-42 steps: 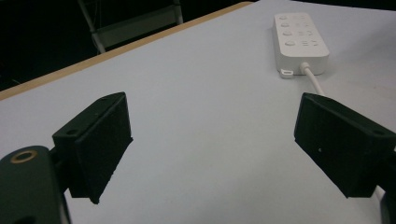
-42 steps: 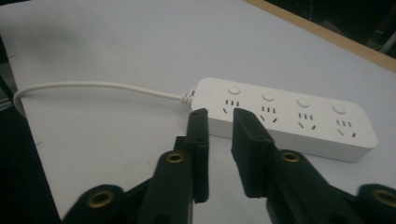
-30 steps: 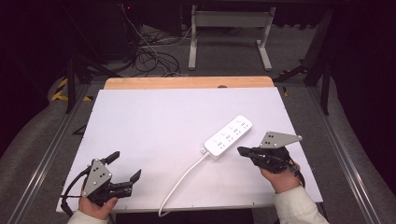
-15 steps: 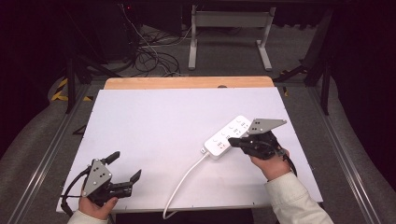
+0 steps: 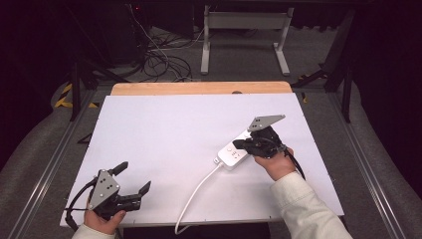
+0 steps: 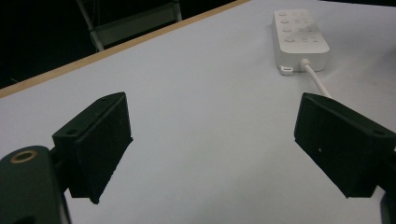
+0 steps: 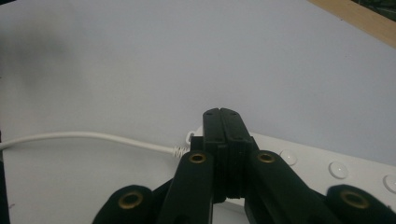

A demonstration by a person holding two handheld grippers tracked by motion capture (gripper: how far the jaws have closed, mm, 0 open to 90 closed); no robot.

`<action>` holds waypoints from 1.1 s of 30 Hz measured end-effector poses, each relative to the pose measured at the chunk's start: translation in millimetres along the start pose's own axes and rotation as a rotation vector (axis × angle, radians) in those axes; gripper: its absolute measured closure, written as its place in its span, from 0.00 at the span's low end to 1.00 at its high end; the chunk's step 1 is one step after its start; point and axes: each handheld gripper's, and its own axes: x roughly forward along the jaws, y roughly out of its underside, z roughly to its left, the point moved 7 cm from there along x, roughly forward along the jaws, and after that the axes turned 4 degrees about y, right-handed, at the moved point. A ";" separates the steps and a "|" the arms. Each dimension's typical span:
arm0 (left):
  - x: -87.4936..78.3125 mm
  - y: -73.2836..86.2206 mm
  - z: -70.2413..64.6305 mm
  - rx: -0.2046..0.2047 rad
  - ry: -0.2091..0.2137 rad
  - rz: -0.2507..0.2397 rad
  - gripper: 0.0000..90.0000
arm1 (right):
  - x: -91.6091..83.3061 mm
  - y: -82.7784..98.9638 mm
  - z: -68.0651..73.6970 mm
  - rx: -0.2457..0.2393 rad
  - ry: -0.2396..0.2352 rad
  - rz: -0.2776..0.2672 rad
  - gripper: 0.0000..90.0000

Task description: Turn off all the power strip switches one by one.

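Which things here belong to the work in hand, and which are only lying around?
In the work:
- power strip
- its white cord
- right gripper, shut, over the strip

Only around:
- left gripper, open, nothing between its jaws
- cables on the floor
- metal stand behind the table

Right gripper point(image 5: 238, 145) covers the far half of the power strip point(image 5: 232, 155) from above; contact can't be judged. Strip's cord point(image 5: 196, 193) runs off the table's near edge, plug out of frame. Socket markings too small to read. Person cropped at the forearms.
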 end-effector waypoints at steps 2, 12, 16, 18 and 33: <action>0.0 0.1 0.1 0.000 0.001 0.000 0.13 | 3.1 -0.2 -0.9 0.001 -0.002 0.003 1.00; 0.2 0.4 0.2 0.002 0.001 0.002 0.13 | 25.0 1.6 -8.1 0.023 -0.011 0.063 1.00; 0.3 0.5 0.0 0.004 0.001 0.003 0.13 | 31.0 2.4 -10.7 0.029 -0.011 0.085 1.00; 0.2 0.5 0.0 0.005 0.002 0.004 0.13 | 34.1 2.4 -12.7 0.030 -0.009 0.088 1.00; 0.7 1.1 0.8 0.016 -0.002 0.009 0.13 | 55.2 10.3 -18.5 0.009 0.025 0.182 1.00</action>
